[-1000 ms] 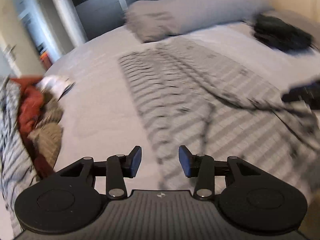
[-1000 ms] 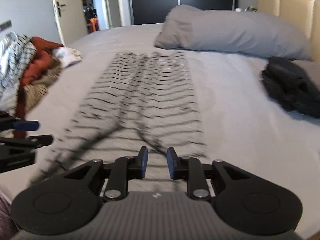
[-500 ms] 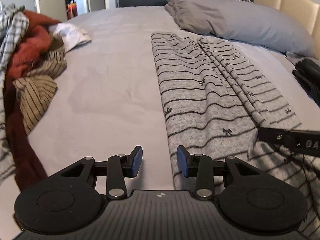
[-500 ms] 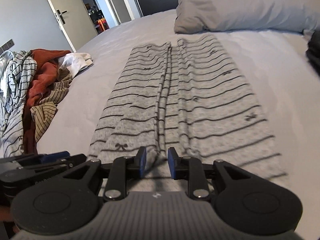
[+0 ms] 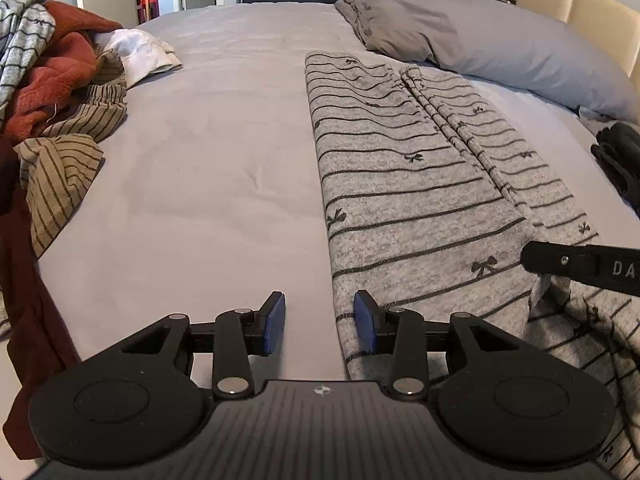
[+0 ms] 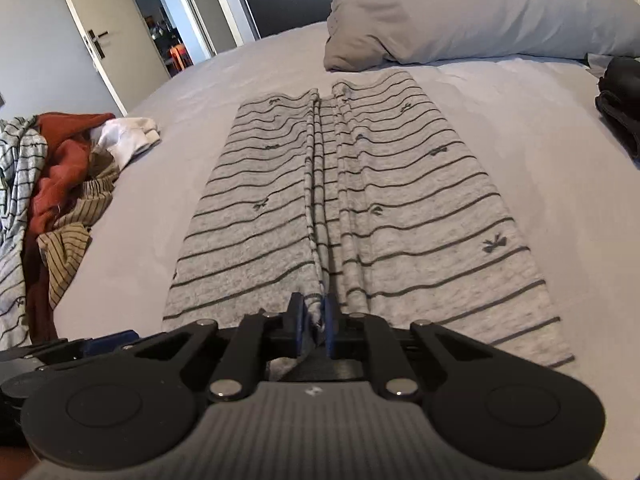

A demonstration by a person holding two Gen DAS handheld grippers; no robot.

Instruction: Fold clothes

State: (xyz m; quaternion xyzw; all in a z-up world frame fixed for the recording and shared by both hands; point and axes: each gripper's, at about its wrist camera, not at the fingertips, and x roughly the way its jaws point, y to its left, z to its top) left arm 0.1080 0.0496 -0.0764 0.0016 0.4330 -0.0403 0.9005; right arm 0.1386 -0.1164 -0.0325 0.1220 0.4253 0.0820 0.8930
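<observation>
A grey garment with thin black stripes and small bows [image 5: 400,184] lies flat on the bed, both sides folded in to a middle seam; it also shows in the right wrist view [image 6: 360,200]. My left gripper [image 5: 319,322] is open and empty at the garment's near left corner, its right pad over the edge. My right gripper [image 6: 313,320] is shut on the garment's near edge at the middle seam, and cloth bunches between its pads. Its finger [image 5: 568,262] shows in the left wrist view on the garment's near right part.
A heap of clothes, rust, striped tan and white [image 5: 60,92], lies at the bed's left side [image 6: 52,192]. A grey pillow [image 5: 500,44] lies beyond the garment. A black garment [image 5: 616,152] sits at the right. An open door [image 6: 100,32] stands far left.
My right gripper has come down and shut on the garment's near edge at the middle seam. My left gripper has moved slightly closer to the left corner and stays open.
</observation>
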